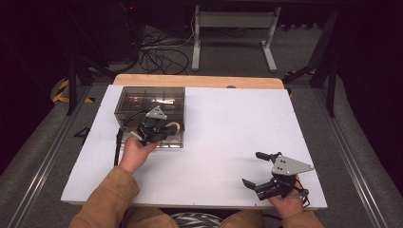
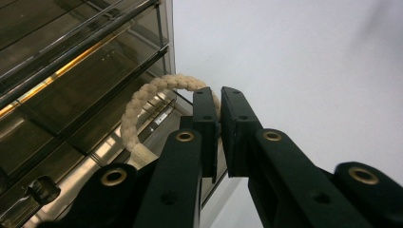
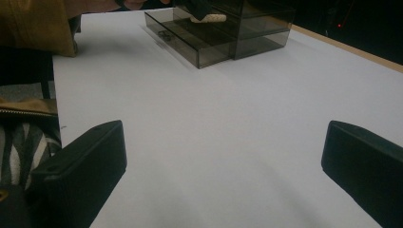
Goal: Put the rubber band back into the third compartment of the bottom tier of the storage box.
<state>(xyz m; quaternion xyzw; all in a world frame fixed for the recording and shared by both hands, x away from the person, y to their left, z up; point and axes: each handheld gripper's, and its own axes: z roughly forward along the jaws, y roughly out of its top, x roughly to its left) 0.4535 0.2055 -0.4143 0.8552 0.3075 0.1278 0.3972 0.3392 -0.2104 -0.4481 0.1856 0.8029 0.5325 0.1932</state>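
- High view: white worktop [image 1: 228,133] with a wooden edge at the far side. A smoky clear drawer box [image 1: 151,102] stands on its far left part, with one drawer [image 1: 166,140] pulled out toward the person.
- High view: left tongs [image 1: 164,129] sit over the open drawer, held by the left hand [image 1: 137,151] in a tan sleeve. A pale rope ring [image 1: 174,126] shows at their tip.
- High view: right tongs [image 1: 254,170] rest low near the front right corner of the worktop, well apart from the box, jaws spread wide with nothing between them. A grey three-cornered plate [image 1: 289,165] sits on top.
- Left gripper view: left tongs [image 2: 220,102] are pinched on the rope ring [image 2: 142,102]; the cream braided loop curves out to the left of the jaws, beside the box's drawer fronts [image 2: 81,80]. White worktop [image 2: 304,71] lies to the right.
- Right gripper view: right tongs [image 3: 223,156] stand wide open over bare white worktop [image 3: 214,118]. Far off, the drawer [image 3: 187,38] juts out of the box [image 3: 256,26], and the rope ring [image 3: 209,18] hangs above the drawer under the other tongs. Tan sleeve [image 3: 33,23] at upper left.
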